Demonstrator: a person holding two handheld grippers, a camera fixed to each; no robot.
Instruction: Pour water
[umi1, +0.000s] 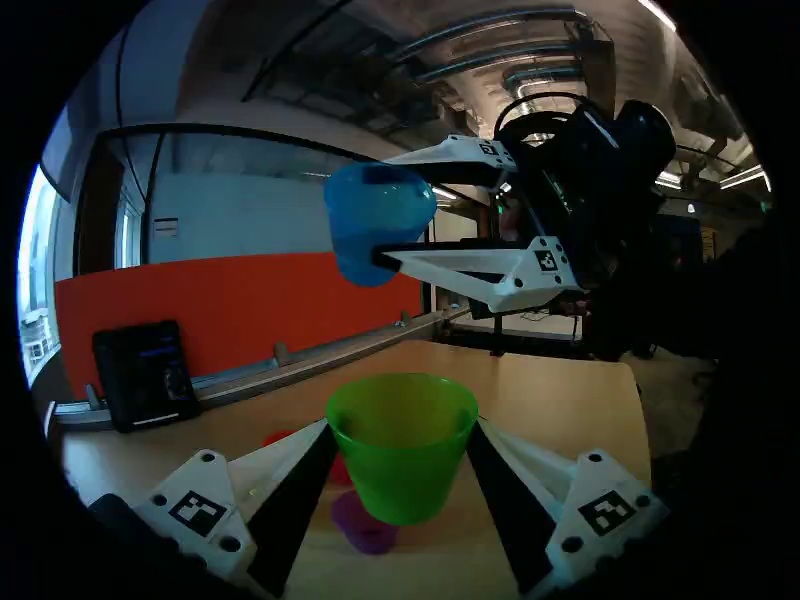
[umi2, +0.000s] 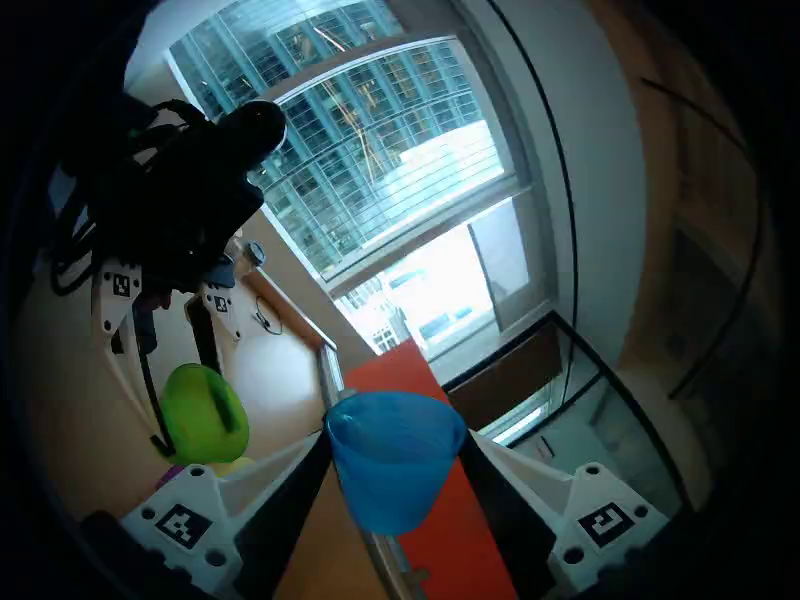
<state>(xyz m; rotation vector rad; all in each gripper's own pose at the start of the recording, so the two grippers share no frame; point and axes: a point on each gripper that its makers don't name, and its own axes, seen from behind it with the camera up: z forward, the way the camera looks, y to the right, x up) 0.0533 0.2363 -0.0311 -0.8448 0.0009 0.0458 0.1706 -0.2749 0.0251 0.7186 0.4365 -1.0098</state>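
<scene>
My left gripper (umi1: 401, 450) is shut on a green cup (umi1: 402, 455), held upright above the wooden table (umi1: 560, 390). Above and beyond it my right gripper (umi1: 382, 215) is shut on a blue cup (umi1: 372, 232), tipped on its side with its mouth toward the left. In the right gripper view the blue cup (umi2: 392, 468) sits between my right gripper's (umi2: 395, 460) fingers, and the green cup (umi2: 203, 412) shows at the left in my left gripper (umi2: 175, 400). No water is visible.
A purple cup (umi1: 365, 525) and a red one (umi1: 280, 438) stand on the table under the green cup. A dark tablet (umi1: 145, 375) leans at the table's left rear by an orange wall panel (umi1: 250, 300). Large windows (umi2: 380, 160) lie beyond.
</scene>
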